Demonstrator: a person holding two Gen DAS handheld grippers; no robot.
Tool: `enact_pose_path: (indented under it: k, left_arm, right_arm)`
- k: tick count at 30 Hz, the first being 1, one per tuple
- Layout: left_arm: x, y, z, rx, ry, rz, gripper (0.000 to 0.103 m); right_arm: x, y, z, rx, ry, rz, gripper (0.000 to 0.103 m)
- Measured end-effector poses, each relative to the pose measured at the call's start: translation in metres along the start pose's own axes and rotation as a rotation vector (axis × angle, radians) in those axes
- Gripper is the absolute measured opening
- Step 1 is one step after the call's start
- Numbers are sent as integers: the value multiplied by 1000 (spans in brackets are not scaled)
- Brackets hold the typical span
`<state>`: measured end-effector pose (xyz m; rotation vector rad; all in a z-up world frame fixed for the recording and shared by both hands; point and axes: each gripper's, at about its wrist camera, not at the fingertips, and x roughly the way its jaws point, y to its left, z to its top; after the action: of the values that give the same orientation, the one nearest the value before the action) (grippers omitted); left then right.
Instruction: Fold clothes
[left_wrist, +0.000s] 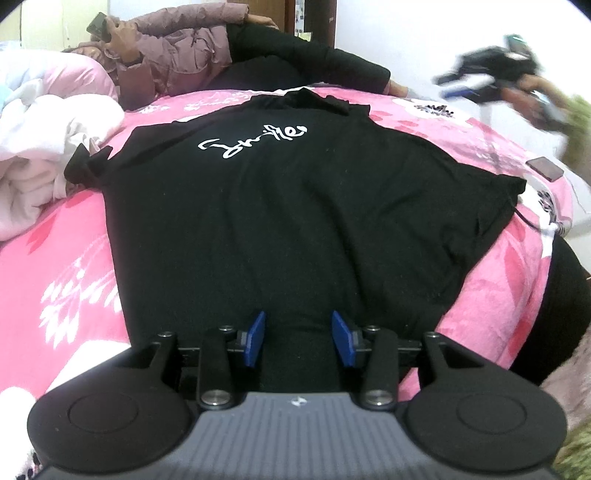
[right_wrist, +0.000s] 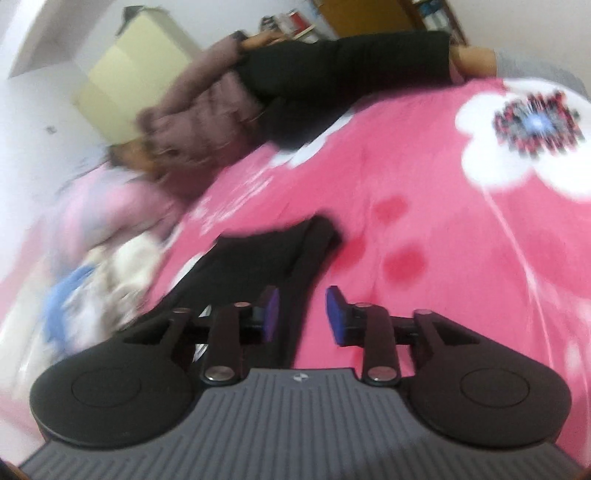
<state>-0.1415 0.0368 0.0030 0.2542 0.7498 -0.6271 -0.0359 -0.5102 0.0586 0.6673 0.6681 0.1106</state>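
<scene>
A black T-shirt (left_wrist: 288, 206) with white script lettering lies spread flat on a pink flowered blanket (left_wrist: 55, 280), collar at the far side. My left gripper (left_wrist: 298, 338) hovers open over its near hem, blue pads apart, nothing between them. The right gripper (left_wrist: 491, 81) shows blurred at the upper right of the left wrist view, held by a hand. In the right wrist view my right gripper (right_wrist: 301, 314) is open above the blanket (right_wrist: 424, 229), beside a black edge of the shirt (right_wrist: 273, 251). That view is motion-blurred.
A person in a mauve padded jacket (left_wrist: 173, 55) and black trousers lies across the far side of the bed, holding a phone (left_wrist: 98, 26). Crumpled white and pink clothes (left_wrist: 33, 155) are piled at the left. A small dark flat object (left_wrist: 545, 168) lies on the blanket at the right.
</scene>
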Motion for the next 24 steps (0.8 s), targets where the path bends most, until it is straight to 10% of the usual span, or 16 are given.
enact_pose_path:
  k: [2,7,9,12,24]
  left_arm:
    - [0,0,-2,-1,-9,1,42]
    - [-3,-1,0,-15,-13,10,43]
    - [-8,-3,5,-10,-15,22,43]
    - [-16,-10,19,-6,-56,9,43]
    - [38,-77,78,18,-68,-243,44]
  right_arm:
    - [-26,8,-37,-6,51,23,50]
    - [-47,20,-132,-14,162,-45,52]
    - [-46,26,-159,-44,145,-103,49]
    - [-50,41,-172,-119,71,-108,8]
    - [-20,148,-244,-790,17,-91,4]
